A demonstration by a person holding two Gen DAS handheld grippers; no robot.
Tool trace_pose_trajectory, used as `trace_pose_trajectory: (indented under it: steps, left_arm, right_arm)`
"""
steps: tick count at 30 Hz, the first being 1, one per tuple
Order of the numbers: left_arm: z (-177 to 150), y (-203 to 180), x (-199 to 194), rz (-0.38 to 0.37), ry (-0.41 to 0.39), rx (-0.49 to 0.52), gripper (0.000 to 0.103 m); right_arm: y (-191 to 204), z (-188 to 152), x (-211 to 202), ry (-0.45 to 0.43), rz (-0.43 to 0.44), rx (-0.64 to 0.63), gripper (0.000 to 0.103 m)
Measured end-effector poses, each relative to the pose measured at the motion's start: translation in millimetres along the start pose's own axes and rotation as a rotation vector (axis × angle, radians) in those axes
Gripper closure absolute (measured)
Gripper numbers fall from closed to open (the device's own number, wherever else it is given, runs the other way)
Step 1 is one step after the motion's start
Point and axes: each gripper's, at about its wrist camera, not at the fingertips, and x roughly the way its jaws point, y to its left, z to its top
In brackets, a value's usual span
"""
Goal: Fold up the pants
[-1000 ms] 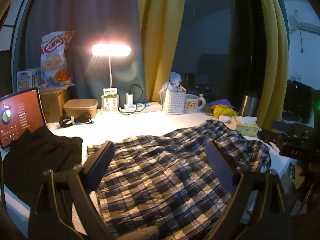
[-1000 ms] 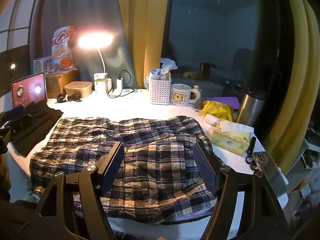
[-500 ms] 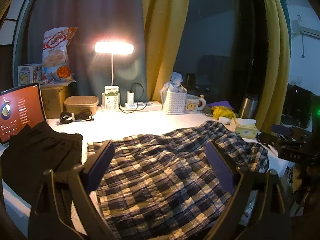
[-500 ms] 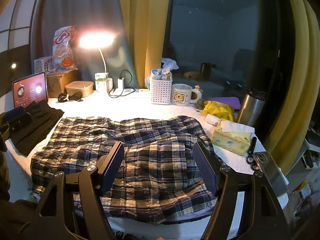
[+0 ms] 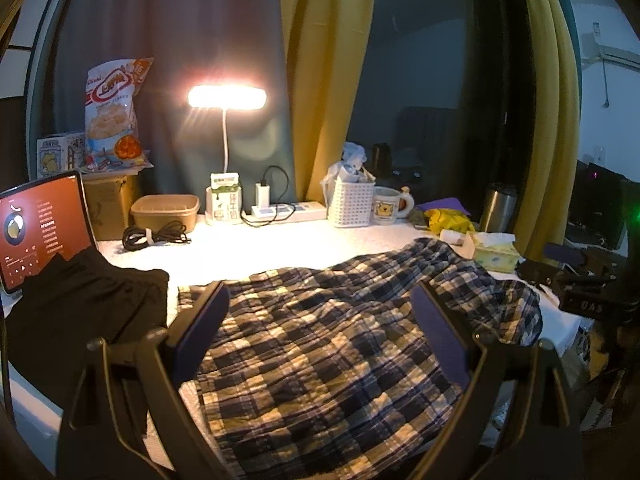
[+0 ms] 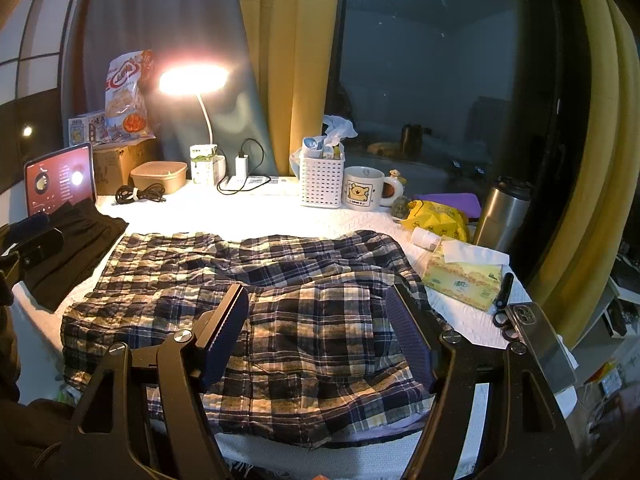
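Note:
Blue, white and yellow plaid pants (image 6: 256,292) lie spread and wrinkled across the white table cover (image 6: 256,222); they also show in the left wrist view (image 5: 328,344). My left gripper (image 5: 320,304) is open and empty, held above the left part of the pants. My right gripper (image 6: 320,304) is open and empty, held above their near right part. The left gripper's body (image 6: 28,244) shows at the left edge of the right wrist view. The right gripper's body (image 5: 576,284) shows at the right edge of the left wrist view.
A black garment (image 5: 80,304) lies left of the pants before a lit tablet (image 5: 36,228). At the back stand a lamp (image 6: 192,80), a white basket (image 6: 322,182) and a mug (image 6: 362,194). At the right are a tissue box (image 6: 460,276), a steel flask (image 6: 502,216) and a phone (image 6: 540,340).
The left gripper has drawn back and risen slightly above the pants. The right gripper has barely moved. Both stay open.

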Motion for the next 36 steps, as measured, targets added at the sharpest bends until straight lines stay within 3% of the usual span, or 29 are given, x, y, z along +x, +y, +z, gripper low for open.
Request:
trace_pose_trajectory:
  steps: [36]
  left_arm:
    - [0.1, 3.9, -0.1, 0.017, 0.007, -0.007, 0.010]
  right_arm:
    - [6.2, 2.7, -0.6, 0.000, 0.010, -0.002, 0.029]
